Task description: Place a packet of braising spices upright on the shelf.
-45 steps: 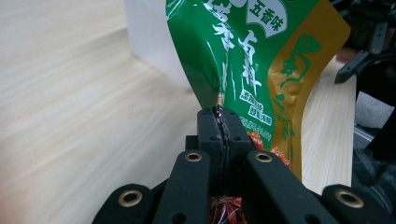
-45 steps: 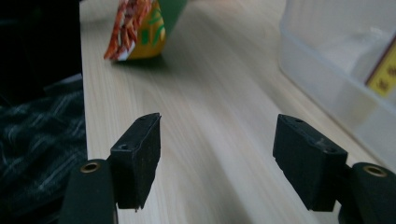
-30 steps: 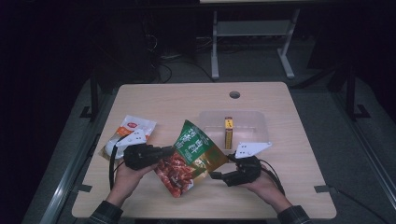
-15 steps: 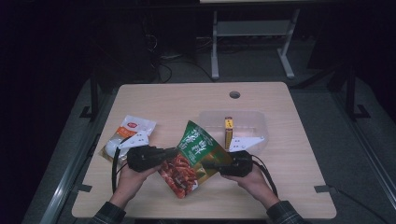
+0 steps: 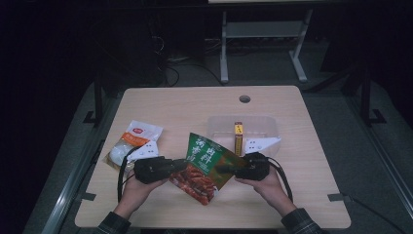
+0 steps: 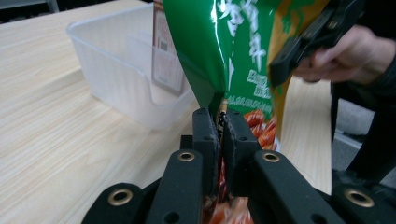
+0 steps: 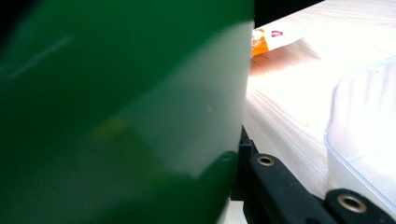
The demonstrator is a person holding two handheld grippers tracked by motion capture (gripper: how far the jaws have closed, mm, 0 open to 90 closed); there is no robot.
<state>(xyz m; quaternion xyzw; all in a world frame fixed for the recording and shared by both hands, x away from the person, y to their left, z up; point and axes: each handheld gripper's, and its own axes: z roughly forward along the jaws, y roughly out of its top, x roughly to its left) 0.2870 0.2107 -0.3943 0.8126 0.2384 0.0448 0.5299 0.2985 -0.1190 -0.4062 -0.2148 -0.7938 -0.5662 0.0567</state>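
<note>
Dark room around me, I am pinching the green packet [image 5: 207, 163] with both grippers, left [image 5: 181, 166] and right [image 5: 220, 169], lifting it beside the clear tub [image 5: 221, 127] to drop in; right jaws have just been closing.

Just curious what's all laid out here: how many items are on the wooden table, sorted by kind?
Soft food packets: 2, the green-and-red seasoning pouch and the white-and-orange plastic bag.
Clear plastic tubs: 1.
Yellow boxes standing in the tub: 1.
Total: 4.
</note>
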